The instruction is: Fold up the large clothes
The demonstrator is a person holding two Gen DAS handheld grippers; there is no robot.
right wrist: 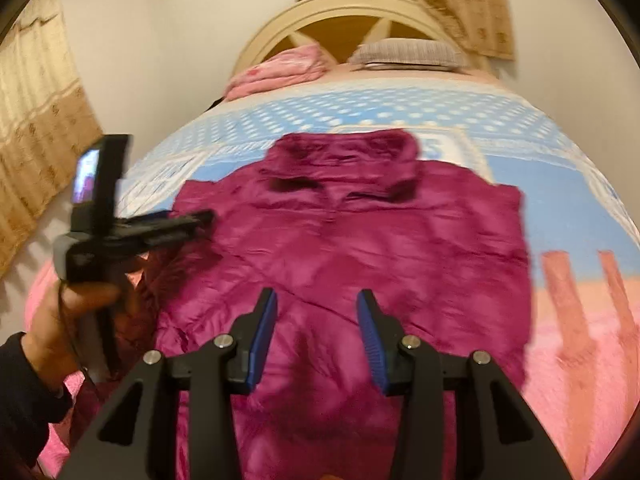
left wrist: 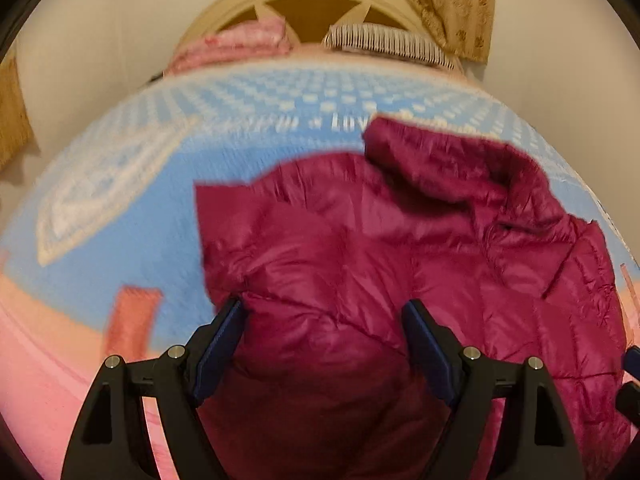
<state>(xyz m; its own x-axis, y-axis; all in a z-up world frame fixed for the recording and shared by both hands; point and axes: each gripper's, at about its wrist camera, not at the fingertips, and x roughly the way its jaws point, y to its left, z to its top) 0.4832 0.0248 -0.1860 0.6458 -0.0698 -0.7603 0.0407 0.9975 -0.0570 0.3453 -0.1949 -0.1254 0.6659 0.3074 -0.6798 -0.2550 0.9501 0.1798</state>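
A magenta puffer jacket (left wrist: 360,256) lies spread on the bed, collar toward the headboard; it also shows in the right wrist view (right wrist: 360,240). My left gripper (left wrist: 324,308) is open and empty, held just above the jacket's near left part. In the right wrist view the left gripper (right wrist: 200,218) reaches over the jacket's left edge, held by a hand (right wrist: 68,312). My right gripper (right wrist: 316,296) is open and empty above the jacket's lower middle. Its tip peeks in at the left wrist view's right edge (left wrist: 632,356).
The bed carries a blue and white blanket (left wrist: 132,184) over a pink cover (right wrist: 580,360). A folded pink blanket (right wrist: 280,68) and a striped pillow (right wrist: 408,54) lie by the cream headboard (right wrist: 352,8). Curtains (right wrist: 36,120) hang left and right.
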